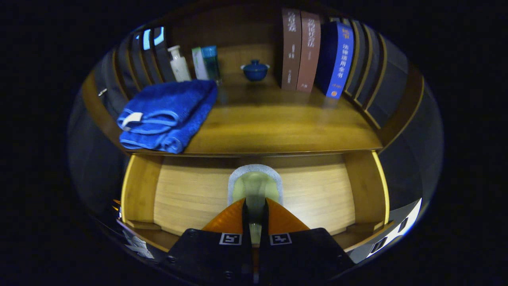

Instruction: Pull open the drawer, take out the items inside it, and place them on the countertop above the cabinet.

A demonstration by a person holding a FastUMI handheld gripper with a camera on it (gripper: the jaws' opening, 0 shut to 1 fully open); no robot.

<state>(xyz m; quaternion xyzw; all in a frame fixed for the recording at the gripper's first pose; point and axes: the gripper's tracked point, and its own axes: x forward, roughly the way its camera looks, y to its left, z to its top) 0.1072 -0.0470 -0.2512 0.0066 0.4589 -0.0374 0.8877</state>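
Observation:
The wooden drawer (317,190) stands pulled open below the countertop (278,127). My gripper (254,205) hangs over the middle of the drawer, its fingers (228,218) drawn close together. Both press on a pale green sponge (256,183) with a grey-white rim. The sponge sticks out just ahead of the fingertips, and a strip of it shows in the narrow gap between them. I cannot tell whether it rests on the drawer floor or is lifted. A folded blue towel (168,113) lies on the countertop at the left, overhanging its front edge.
At the back of the countertop stand a white bottle (178,63), two small boxes (206,62), a blue lidded bowl (255,70) and upright books (313,53). Slatted side walls rise on both sides. The drawer's side walls (139,186) flank the gripper.

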